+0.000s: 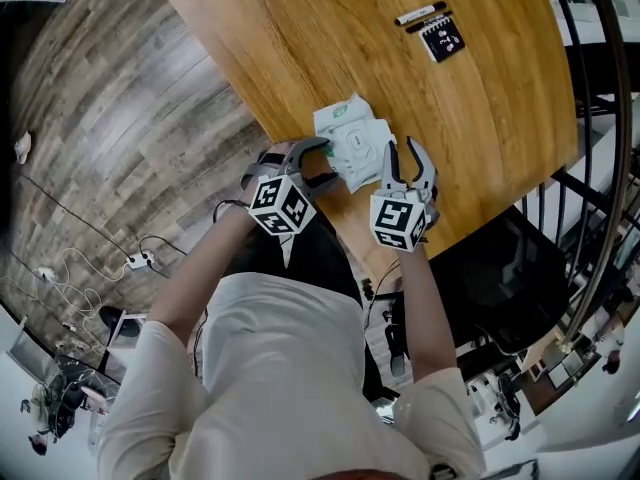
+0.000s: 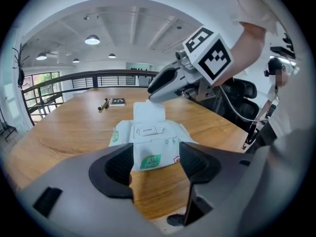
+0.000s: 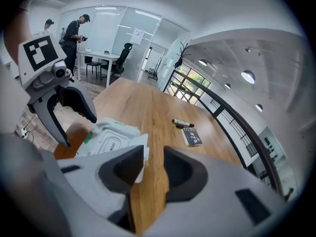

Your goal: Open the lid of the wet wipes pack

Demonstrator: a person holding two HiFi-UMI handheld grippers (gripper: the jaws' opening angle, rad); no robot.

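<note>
A white wet wipes pack (image 1: 350, 140) with green print lies near the table's front edge. In the left gripper view the pack (image 2: 150, 144) shows an "OPEN" label, and its white lid flap (image 2: 149, 113) stands lifted at the far end. My left gripper (image 2: 157, 154) is open, its jaws on either side of the pack's near end. My right gripper (image 3: 154, 154) has its jaws a narrow gap apart, with the flap's edge (image 3: 139, 152) against the left jaw. Its fingertips (image 2: 154, 94) touch the top of the flap.
A marker (image 1: 420, 13) and a small black notebook (image 1: 442, 38) lie at the far side of the wooden table (image 1: 300, 38). The table edge is right under my grippers. A black railing (image 1: 600, 118) and an office chair (image 2: 242, 90) stand beyond the table.
</note>
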